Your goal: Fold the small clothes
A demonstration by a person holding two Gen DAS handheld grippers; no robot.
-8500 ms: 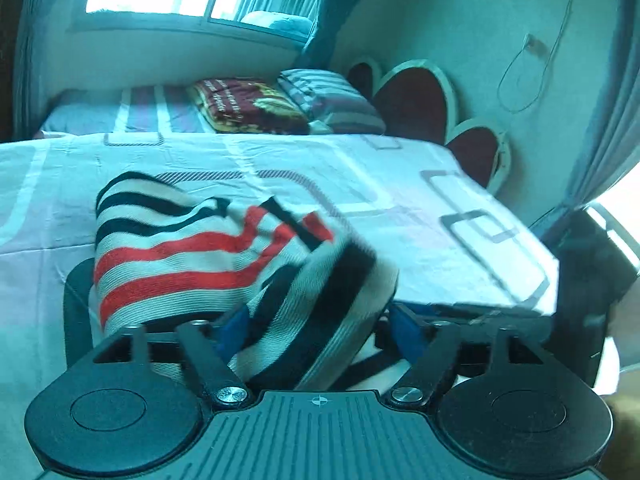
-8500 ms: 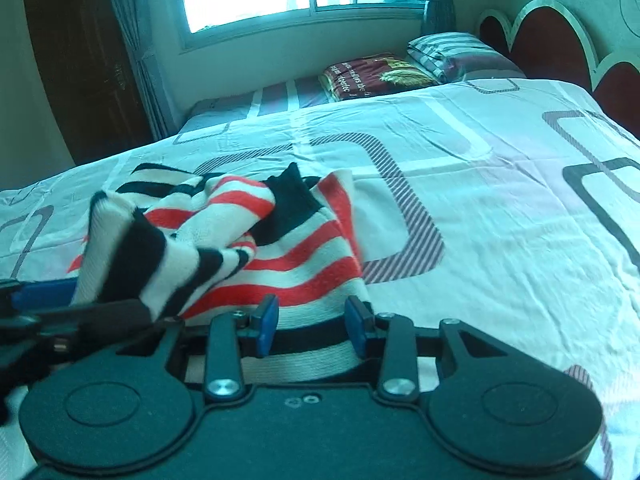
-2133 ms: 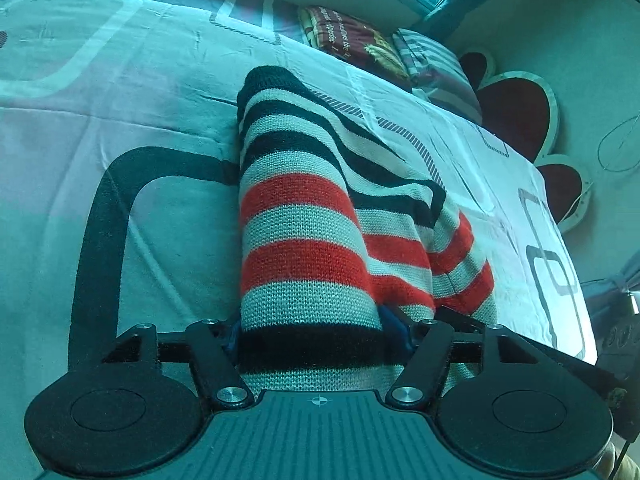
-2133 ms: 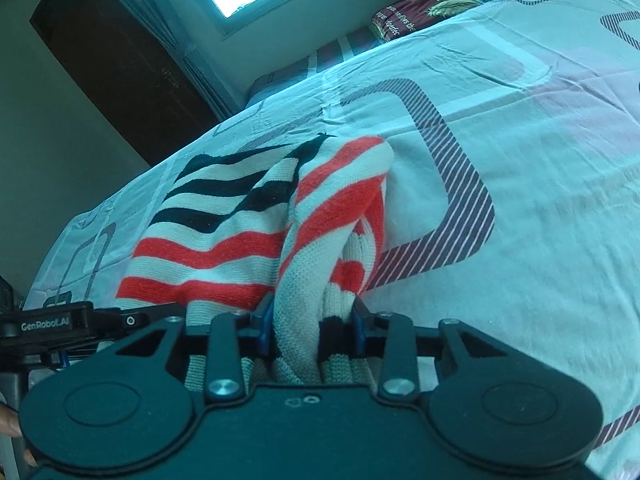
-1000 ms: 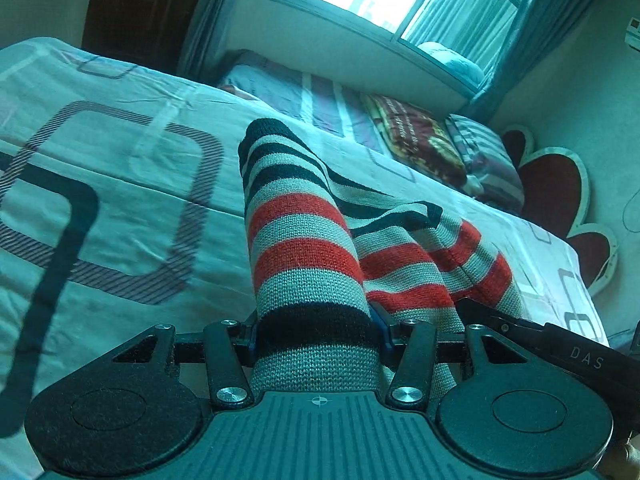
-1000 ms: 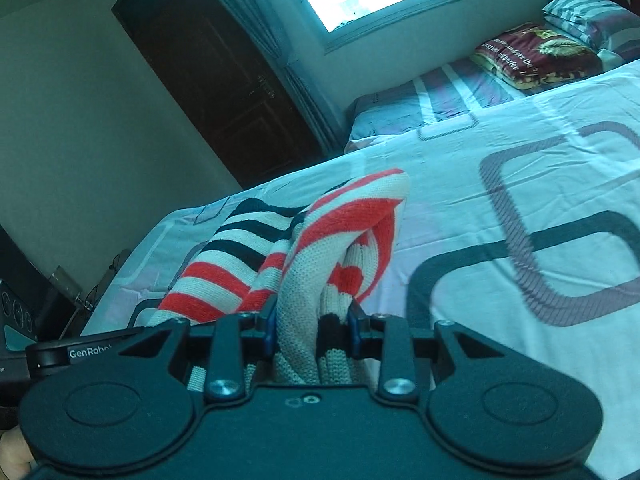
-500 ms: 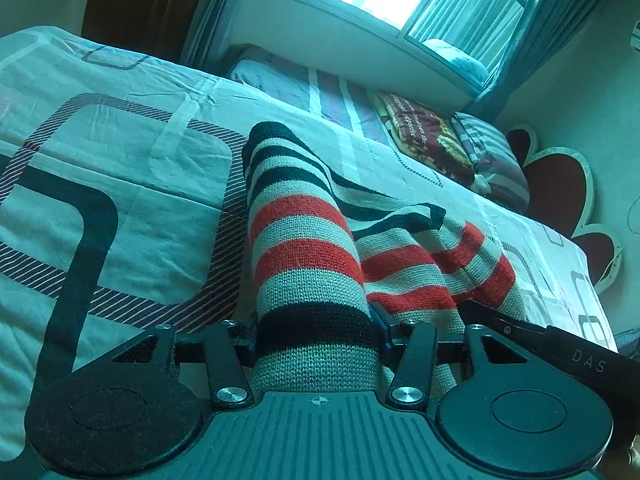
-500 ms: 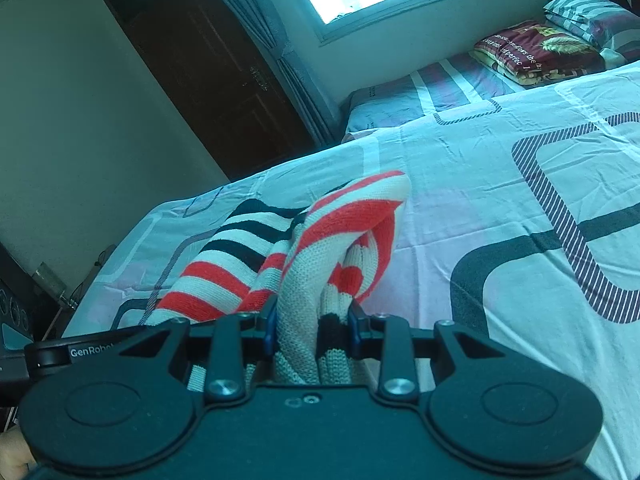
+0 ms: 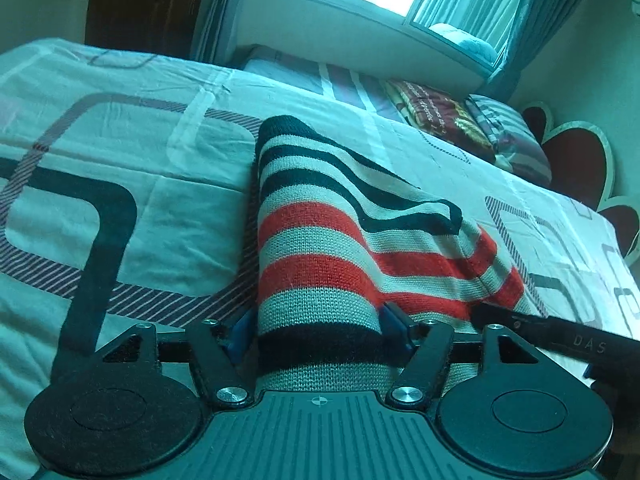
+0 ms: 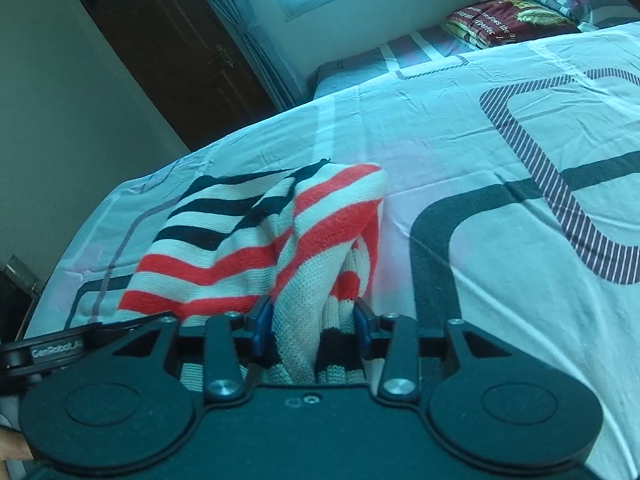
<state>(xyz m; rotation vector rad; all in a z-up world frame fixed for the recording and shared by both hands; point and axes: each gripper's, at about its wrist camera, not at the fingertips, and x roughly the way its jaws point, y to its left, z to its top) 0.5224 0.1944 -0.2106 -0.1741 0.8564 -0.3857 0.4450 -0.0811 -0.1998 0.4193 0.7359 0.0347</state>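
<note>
A small knit sweater (image 9: 320, 248) with black, red and cream stripes lies folded over on the bed sheet (image 9: 132, 216). My left gripper (image 9: 318, 330) is shut on its near left edge, and the knit bulges up between the blue pads. My right gripper (image 10: 312, 326) is shut on the bunched right edge of the sweater (image 10: 248, 240). The right gripper's body shows at the lower right of the left wrist view (image 9: 560, 340). The left gripper's body shows at the lower left of the right wrist view (image 10: 60, 352). The fingertips are hidden in the knit.
The bed sheet is white with dark rounded-rectangle prints (image 10: 520, 200). A folded dark red blanket (image 9: 432, 116) and a striped pillow (image 9: 508, 136) lie at the far end by the heart-shaped headboard (image 9: 576, 160). A brown door (image 10: 168, 48) stands at the left.
Both grippers, holding the sweater, have dropped lower toward the sheet and tilted. The sweater now lies flatter on the bed. Both grips are unchanged.
</note>
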